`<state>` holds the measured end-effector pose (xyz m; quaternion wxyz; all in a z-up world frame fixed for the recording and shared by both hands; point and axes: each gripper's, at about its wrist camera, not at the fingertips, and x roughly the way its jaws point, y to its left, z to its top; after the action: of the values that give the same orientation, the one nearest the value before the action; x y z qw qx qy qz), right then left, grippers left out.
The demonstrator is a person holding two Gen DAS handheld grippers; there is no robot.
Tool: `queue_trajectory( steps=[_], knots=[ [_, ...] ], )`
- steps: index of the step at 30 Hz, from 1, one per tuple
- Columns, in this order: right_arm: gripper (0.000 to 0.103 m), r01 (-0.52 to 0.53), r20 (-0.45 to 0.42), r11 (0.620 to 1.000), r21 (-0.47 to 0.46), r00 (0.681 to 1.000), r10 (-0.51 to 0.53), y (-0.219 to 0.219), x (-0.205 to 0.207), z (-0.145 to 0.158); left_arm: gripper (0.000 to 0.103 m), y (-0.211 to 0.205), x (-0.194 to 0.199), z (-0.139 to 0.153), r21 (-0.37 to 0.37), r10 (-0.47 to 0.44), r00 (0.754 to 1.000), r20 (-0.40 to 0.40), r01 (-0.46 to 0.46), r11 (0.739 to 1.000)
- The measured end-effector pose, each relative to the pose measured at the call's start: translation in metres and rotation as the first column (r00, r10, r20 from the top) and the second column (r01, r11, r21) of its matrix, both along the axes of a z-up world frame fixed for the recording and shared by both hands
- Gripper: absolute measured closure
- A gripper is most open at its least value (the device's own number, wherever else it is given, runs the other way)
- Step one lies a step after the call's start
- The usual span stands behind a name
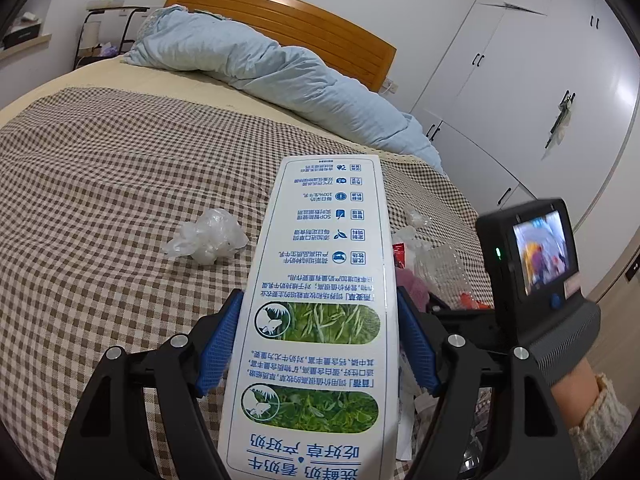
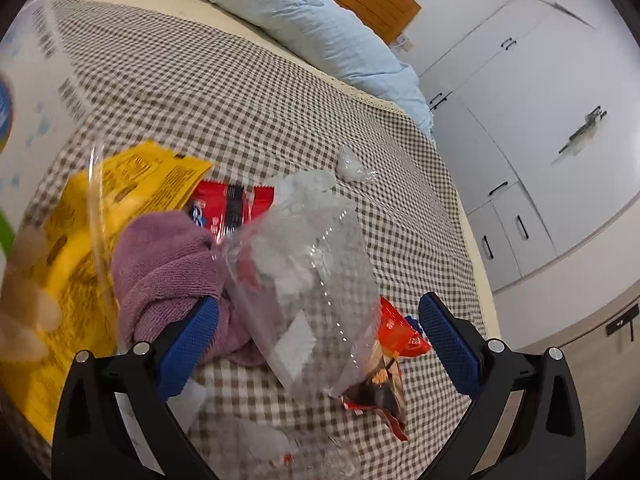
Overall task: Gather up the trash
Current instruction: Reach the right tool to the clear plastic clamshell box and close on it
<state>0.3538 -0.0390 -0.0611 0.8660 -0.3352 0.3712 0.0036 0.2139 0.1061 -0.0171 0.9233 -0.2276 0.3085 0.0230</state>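
A milk carton [image 1: 320, 320] (its upside-down print reads 吃好草 产好奶) sits clamped between the left gripper's [image 1: 320, 344] blue pads above the checked bed [image 1: 100, 200]. The right gripper [image 2: 320, 344] hangs wide open over a clear bag [image 2: 304, 264], red wrappers [image 2: 236, 208] and a purple towel [image 2: 168, 264].

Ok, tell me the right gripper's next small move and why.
Probably ease the right gripper down and close on the clear plastic bag. Its jaws stand open and empty with that bag lying between them on the checked bedspread, while the left gripper is already full, clamped on the milk carton.
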Motion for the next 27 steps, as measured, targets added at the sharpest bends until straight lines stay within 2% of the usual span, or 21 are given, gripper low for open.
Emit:
queue_trajectory(
  steps=[6,13,15,16,17,18,23,27],
  knots=[
    [0.006,0.052,-0.041,0.998,-0.023,0.998,-0.052,0.014,0.021,0.000,0.032,0.005,0.003,-0.003,-0.018,0.007,1.000,-0.003,-0.007,1.000],
    [0.006,0.164,-0.085,0.985,-0.043,0.982,-0.167,0.015,0.052,-0.010,0.032,0.007,0.006,-0.005,-0.021,0.007,1.000,-0.007,-0.007,1.000],
    [0.007,0.180,-0.097,0.982,-0.053,0.978,-0.184,0.015,0.059,-0.010,0.032,0.008,0.007,-0.005,-0.023,0.008,1.000,-0.007,-0.008,1.000],
    [0.013,0.185,-0.105,0.981,-0.056,0.976,-0.190,0.015,0.061,-0.010,0.032,0.008,0.008,-0.005,-0.025,0.008,1.000,-0.008,-0.008,1.000],
    [0.022,0.190,-0.114,0.980,-0.049,0.974,-0.195,0.013,0.062,-0.009,0.032,0.009,0.008,-0.006,-0.028,0.007,1.000,-0.008,-0.007,1.000],
    [0.039,0.200,-0.149,0.980,-0.008,0.969,-0.199,0.008,0.063,-0.006,0.032,0.010,0.008,-0.006,-0.031,0.007,1.000,-0.008,-0.007,1.000],
    [0.039,0.209,-0.184,0.976,0.064,0.963,-0.195,-0.013,0.061,0.011,0.032,0.014,0.006,-0.006,-0.048,0.005,1.000,-0.007,-0.006,0.999],
    [0.040,0.204,-0.188,0.958,0.201,0.968,-0.167,-0.042,0.050,0.037,0.032,0.016,0.003,-0.006,-0.051,0.008,1.000,-0.007,-0.008,0.999]
  ],
)
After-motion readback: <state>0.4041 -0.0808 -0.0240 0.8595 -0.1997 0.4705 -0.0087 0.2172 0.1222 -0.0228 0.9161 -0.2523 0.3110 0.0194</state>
